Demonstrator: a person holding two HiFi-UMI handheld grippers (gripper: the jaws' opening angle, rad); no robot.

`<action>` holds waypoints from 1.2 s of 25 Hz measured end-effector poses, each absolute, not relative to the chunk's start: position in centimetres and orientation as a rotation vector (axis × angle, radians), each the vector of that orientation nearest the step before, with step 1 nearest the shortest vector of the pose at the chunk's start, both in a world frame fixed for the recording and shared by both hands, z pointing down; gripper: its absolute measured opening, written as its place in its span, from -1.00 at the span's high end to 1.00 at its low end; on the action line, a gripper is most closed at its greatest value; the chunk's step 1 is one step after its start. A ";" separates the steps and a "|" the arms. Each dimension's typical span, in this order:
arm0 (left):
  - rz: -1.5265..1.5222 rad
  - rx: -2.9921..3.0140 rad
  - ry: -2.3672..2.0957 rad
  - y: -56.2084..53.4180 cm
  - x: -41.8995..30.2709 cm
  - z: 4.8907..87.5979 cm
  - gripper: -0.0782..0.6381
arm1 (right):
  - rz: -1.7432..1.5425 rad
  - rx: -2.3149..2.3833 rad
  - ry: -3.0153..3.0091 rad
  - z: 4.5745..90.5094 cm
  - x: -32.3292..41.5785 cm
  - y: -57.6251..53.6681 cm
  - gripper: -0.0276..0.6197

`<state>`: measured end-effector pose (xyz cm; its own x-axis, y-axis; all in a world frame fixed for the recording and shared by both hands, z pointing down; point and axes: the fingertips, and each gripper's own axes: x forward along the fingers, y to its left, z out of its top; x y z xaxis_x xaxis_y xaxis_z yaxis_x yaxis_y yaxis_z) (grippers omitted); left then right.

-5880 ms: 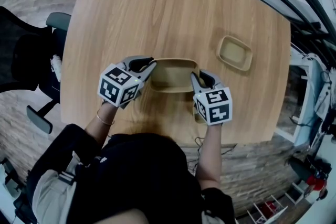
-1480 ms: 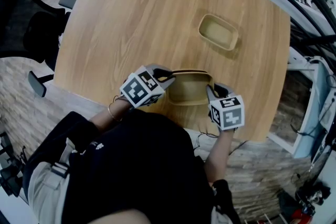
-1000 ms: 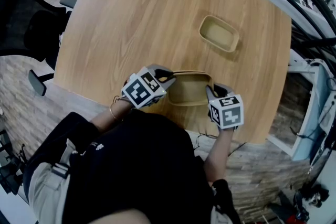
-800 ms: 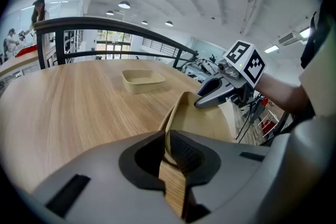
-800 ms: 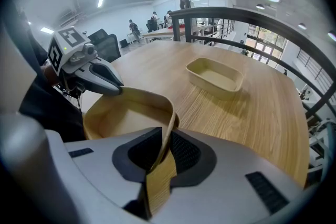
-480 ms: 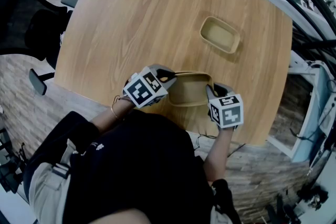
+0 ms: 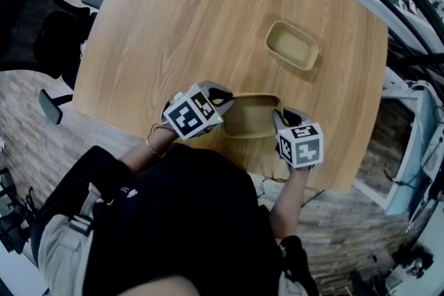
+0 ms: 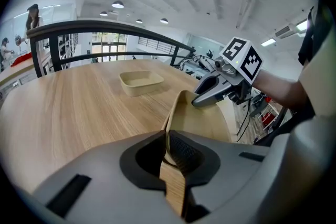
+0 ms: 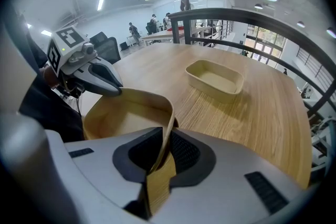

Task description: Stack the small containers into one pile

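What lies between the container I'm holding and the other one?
Nothing, just bare table between the held container and the far container, seen in the head view.

Two containers: a near container [image 7: 251, 116] and a far container [image 7: 292, 46]. One bench [image 7: 194, 24]. Perhaps one chair [image 7: 31, 35], though the frame edge crops it.

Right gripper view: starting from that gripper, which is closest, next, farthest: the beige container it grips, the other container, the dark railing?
1. The gripped container, lower left, in the right gripper.
2. The other container, ahead on the table, right of centre.
3. The dark railing, beyond the table's far edge.
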<state>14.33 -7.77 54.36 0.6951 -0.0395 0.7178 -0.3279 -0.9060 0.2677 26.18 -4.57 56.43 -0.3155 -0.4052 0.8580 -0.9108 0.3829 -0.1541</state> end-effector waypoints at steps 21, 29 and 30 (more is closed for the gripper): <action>1.115 2.541 -0.285 -7.6 14.2 55.8 0.68 | 0.832 1.139 -1.864 57.8 25.9 -4.4 0.75; 1.141 2.565 -0.239 -7.3 14.4 56.1 0.67 | 0.832 1.112 -1.862 58.1 25.8 -4.4 0.75; 1.141 2.568 -0.226 -7.2 14.5 56.2 0.67 | 0.832 1.105 -1.861 58.2 25.7 -4.3 0.75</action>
